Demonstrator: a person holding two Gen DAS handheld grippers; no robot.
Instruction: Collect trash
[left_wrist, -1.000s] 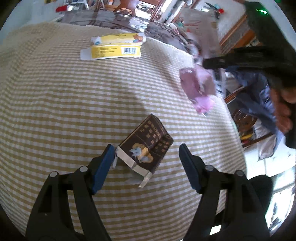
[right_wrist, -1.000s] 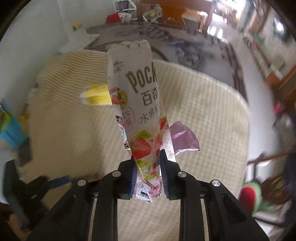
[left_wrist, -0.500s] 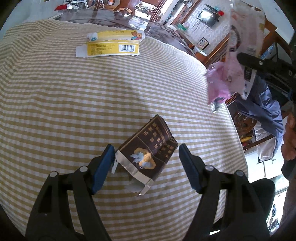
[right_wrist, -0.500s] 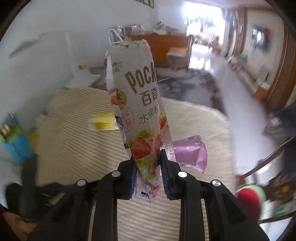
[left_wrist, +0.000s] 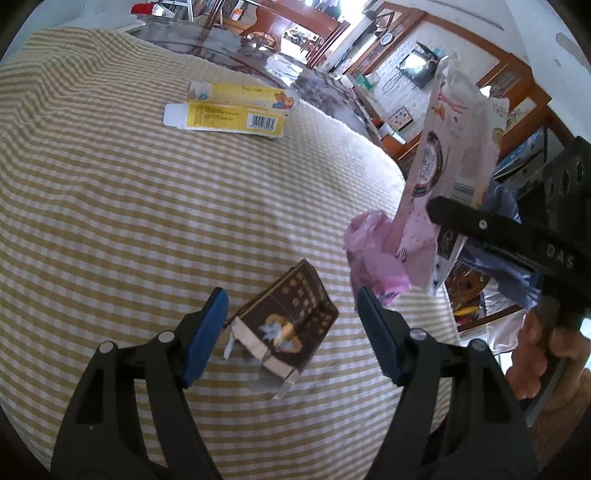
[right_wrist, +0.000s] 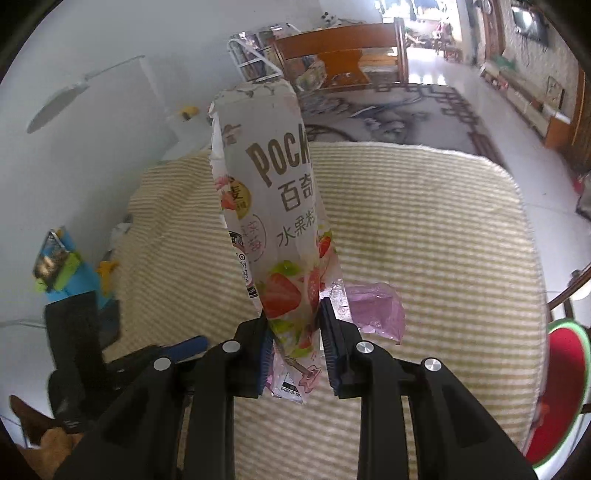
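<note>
1. Right gripper (right_wrist: 293, 347): clamped on a Pocky box (right_wrist: 275, 221), upright at frame centre, with a pink wrapper (right_wrist: 375, 314) hanging beside it.
2. Left gripper (left_wrist: 291, 325): jaws apart, straddling a dark brown box (left_wrist: 286, 328), lower centre, on the checked tablecloth (left_wrist: 110, 221).
3. Yellow carton (left_wrist: 231, 110): lying flat, upper centre.

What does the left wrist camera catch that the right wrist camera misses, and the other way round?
Only the left wrist view shows the dark brown box between the open left gripper and the yellow carton farther back.

Only the right wrist view shows the strawberry front of the Pocky box, pinched in the right gripper, and a watermelon-patterned seat.

Both show the Pocky box, the pink wrapper and the checked tablecloth.
</note>
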